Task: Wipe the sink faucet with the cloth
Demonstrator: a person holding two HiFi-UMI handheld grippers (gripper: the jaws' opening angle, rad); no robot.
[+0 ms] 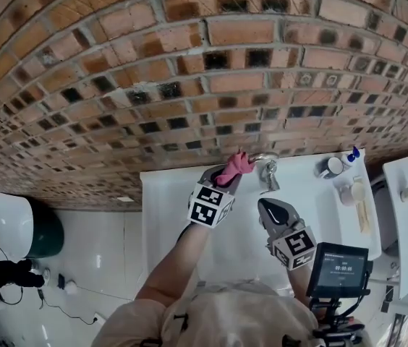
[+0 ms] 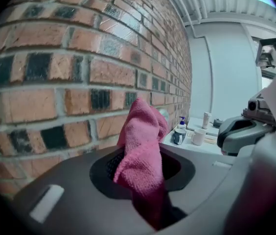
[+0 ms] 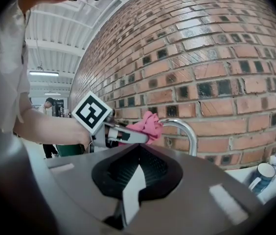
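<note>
Your left gripper (image 1: 223,179) sits at the centre of the head view, over the back edge of the white sink (image 1: 171,219). Its jaws are clamped on the pink cloth (image 1: 235,164). The left gripper view shows the fabric pinched between them and bunching up past the tips.

The bunched end of the cloth lies at the left end of the chrome faucet (image 1: 268,170) spout arch, below the brick wall (image 1: 189,85). No view shows whether cloth and metal actually touch.

Your right gripper (image 1: 263,205) sits lower right of the faucet, apart from it, and points toward it. Its jaws stand a narrow slit apart with nothing between them.

A mug (image 1: 331,166) and a soap bottle (image 1: 352,155) stand on the ledge at the right, well apart from both grippers.
</note>
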